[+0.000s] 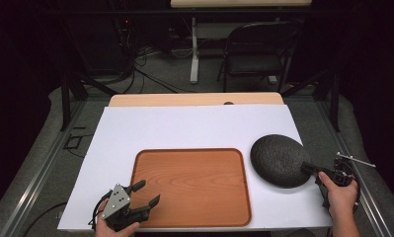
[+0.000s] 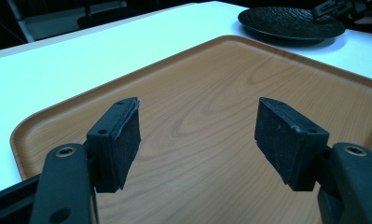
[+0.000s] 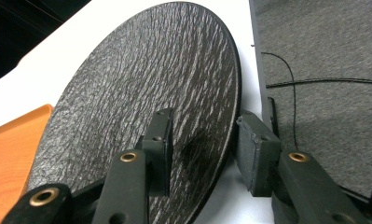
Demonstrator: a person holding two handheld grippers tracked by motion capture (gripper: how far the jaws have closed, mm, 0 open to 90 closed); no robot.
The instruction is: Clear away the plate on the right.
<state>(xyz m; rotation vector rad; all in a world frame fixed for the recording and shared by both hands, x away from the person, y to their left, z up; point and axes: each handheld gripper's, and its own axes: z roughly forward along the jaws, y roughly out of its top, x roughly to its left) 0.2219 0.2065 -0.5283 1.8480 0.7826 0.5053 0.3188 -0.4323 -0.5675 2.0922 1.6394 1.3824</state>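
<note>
Right gripper view puts the black plate's (image 3: 141, 93) rim between your right gripper's (image 3: 202, 149) jaws: one pad over its textured top, the other outside its edge, a gap still showing, so nothing is clamped. Your left gripper (image 2: 197, 135) hangs wide open and empty over the wooden tray's (image 2: 211, 88) near corner. The plate lies on the white table (image 1: 184, 128), just right of the tray.

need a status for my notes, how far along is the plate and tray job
Early. Done: the right gripper has reached the black plate, its fingers straddling the rim. In hand: the grasp, apparently not closed. Left: the plate sits on the white table beside the wooden tray, seemingly its destination; the left gripper hovers open there.
</note>
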